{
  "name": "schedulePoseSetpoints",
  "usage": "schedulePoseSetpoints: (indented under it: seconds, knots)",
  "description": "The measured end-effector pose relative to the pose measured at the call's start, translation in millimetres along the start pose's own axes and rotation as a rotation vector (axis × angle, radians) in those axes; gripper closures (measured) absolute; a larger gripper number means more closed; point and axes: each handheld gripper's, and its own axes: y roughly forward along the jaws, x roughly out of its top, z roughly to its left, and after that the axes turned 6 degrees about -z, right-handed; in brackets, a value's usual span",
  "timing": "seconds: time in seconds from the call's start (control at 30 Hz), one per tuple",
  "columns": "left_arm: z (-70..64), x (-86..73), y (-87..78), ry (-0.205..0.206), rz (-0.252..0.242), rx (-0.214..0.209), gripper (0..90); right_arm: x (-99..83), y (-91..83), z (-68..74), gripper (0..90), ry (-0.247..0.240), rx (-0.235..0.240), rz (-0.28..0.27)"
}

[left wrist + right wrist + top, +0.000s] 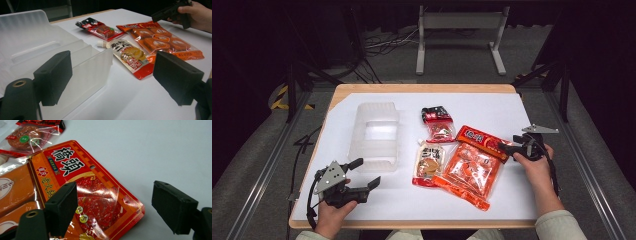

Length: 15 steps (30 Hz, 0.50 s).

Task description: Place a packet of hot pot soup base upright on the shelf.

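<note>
Left gripper (364, 174): fingers wide apart, empty, beside clear bin (377, 131).
Right gripper (506, 147): fingers spread, empty, over red packet (92, 195).
Worktop (492, 107): white.

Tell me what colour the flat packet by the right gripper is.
Red flat packet with orange checkered border and white characters, best in the right gripper view.

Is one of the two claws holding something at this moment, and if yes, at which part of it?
Nothing is held. The left claw is open beside the clear plastic box; the right claw is open at the red hotpot-base packet, not closed on it.
</note>
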Motion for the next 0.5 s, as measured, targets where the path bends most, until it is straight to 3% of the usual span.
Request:
schedulePoseSetpoints:
  seconds: [0.13, 0.3, 0.5]
  knots:
    - [-0.1, 0.0, 0.5, -0.001, -0.002, 0.002, 16.6, -1.3, 1.6, -1.6, 21.7, 0.021, 0.009, 0.010]
    - [-1.9, 0.9, 0.6, -0.001, -0.005, -0.001, 16.2, -4.3, 4.8, -5.6, 20.9, 0.098, 0.042, 0.042]
    - [-4.9, 1.7, 1.6, 0.010, 0.000, -0.006, 16.0, -2.8, 2.3, -3.7, 24.9, 0.119, 0.084, 0.033]
